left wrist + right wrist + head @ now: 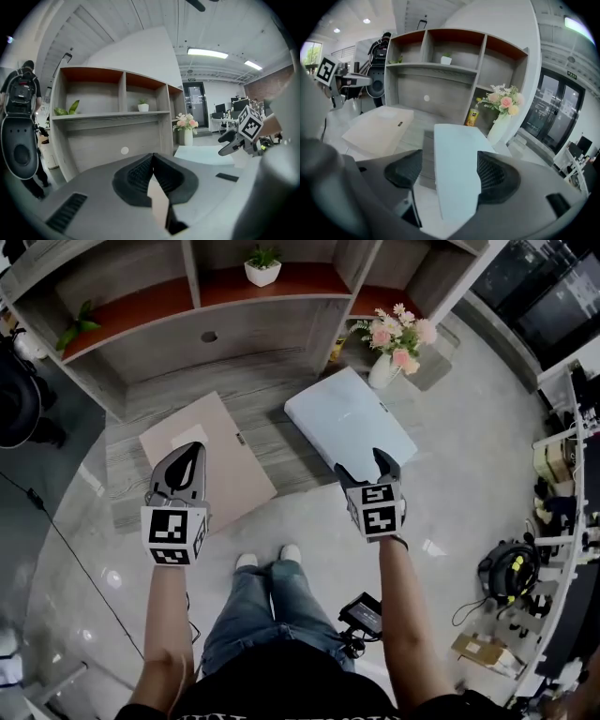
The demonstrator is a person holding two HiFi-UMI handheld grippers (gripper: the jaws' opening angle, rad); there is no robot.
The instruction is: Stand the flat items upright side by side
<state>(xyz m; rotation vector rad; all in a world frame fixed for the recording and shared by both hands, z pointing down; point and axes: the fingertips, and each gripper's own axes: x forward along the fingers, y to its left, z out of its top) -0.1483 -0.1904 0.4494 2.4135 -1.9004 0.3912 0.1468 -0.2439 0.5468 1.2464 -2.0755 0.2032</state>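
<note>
At the right gripper (450,171) we see the jaws standing wide apart. The white flat item (454,154) shows in the gap between them, with clear space on the left pad's side, so neither pad presses on it. From the head view, this gripper (364,463) hangs over the near edge of the white flat item (347,418), angled downward.

The left gripper (152,157) has its jaws drawn together, the ribbed pads meeting at the tips, and we make out nothing held between them. In the head view it (195,448) points over the near part of the tan flat item (225,427).

Both flat items lie flat on the grey wooden platform (272,381) at the foot of the shelf unit (234,324). The tan one is on the left and the white one on the right, apart from each other and each turned at an angle.

A vase of pink flowers (389,343) stands just beyond the white item's far corner, with a yellow bottle (473,116) beside it. A small potted plant (262,266) sits on a shelf above.

The person stands on the pale glossy floor (309,512) just before the platform.
</note>
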